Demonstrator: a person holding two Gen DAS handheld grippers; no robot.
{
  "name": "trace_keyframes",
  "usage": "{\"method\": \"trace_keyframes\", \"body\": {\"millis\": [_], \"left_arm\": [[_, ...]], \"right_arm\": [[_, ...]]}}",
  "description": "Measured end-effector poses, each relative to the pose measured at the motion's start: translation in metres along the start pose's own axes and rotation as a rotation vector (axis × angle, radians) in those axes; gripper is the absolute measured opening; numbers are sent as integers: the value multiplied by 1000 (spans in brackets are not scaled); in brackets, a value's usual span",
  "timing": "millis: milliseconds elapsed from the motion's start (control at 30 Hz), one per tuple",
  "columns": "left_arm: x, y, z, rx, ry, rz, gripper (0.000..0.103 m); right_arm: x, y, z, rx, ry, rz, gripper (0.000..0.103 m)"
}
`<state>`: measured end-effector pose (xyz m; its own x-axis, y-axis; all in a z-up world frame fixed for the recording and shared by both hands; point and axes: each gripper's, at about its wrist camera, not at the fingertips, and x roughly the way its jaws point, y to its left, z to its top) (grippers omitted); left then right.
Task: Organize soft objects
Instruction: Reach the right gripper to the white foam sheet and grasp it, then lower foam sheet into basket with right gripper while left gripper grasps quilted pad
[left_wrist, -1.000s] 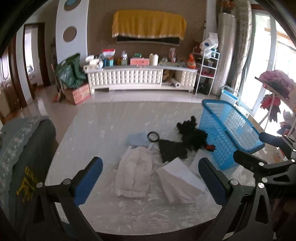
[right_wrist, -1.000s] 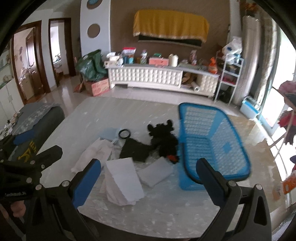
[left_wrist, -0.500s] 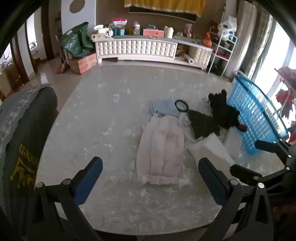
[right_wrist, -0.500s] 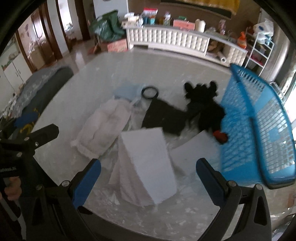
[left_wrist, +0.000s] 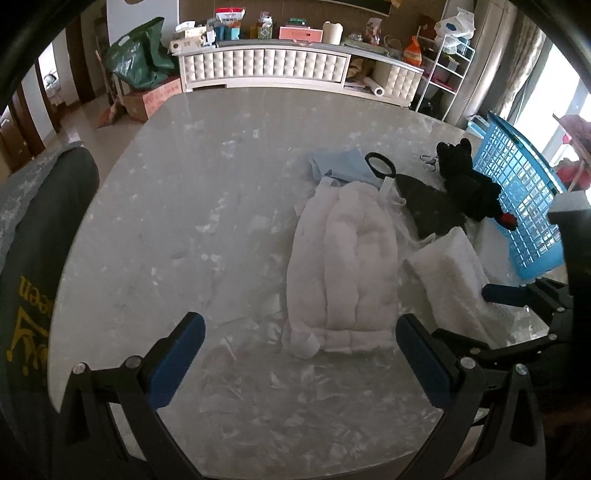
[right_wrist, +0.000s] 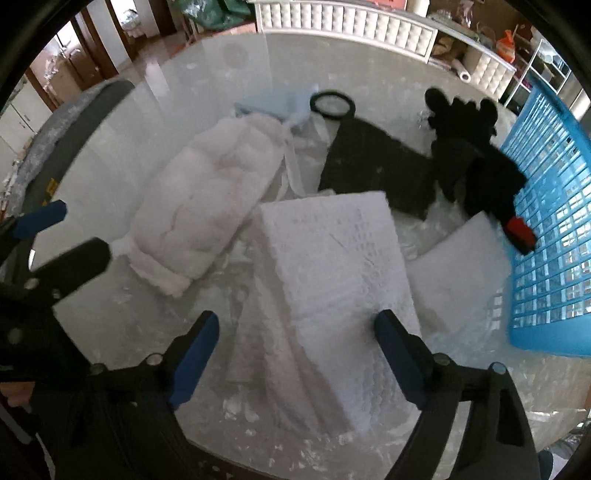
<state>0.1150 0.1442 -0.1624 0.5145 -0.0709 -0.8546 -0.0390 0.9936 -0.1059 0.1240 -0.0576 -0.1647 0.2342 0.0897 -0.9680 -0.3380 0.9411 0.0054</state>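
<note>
The right gripper hangs wide open and empty, straddling the near end of the white foam block, whose long axis runs straight ahead from it on the worktop. The left gripper, open and empty too, faces the padded white bundle. The blue basket lies to the right.

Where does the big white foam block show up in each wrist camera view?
Left wrist: foam block at right of centre, beside the white padded bundle.
Right wrist: foam block at centre, between the open fingers.
Shared landmark: the blue basket, at right in both.
</note>
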Motion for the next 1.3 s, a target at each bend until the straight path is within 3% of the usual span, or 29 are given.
{"method": "trace_keyframes", "body": {"millis": [267,333,400,467,600,700,1033,1133,1300], "left_arm": [[12,12,-1,-16,17,-14,103],[12,14,-2,-20,20,-18,103],[13,16,-2,-23,23,-20,103],[13,17,-2,-27,23,-21,103],[11,16,0,-25,23,-22,103],[7,11,2,-5,20,-25,103],[-4,-17,20,40,41,-10,103],[-6,-28,26,62,43,-8,103],[-3,-39,36,54,70,-75,103]], "right_arm": [[0,11,-4,-24,-19,-51,82],[-5,9,-5,-21,-29,-62,69],[-11,4,-7,-12,-41,-83,50],[-14,4,-10,-38,-54,-107,45],[-16,14,-18,-95,-95,-172,24],[-14,10,-23,-76,-101,-131,18],[-82,-32,-23,14,-178,58,16],[-107,-44,-29,13,-210,80,16],[-154,-73,-24,0,-280,55,16]]}}
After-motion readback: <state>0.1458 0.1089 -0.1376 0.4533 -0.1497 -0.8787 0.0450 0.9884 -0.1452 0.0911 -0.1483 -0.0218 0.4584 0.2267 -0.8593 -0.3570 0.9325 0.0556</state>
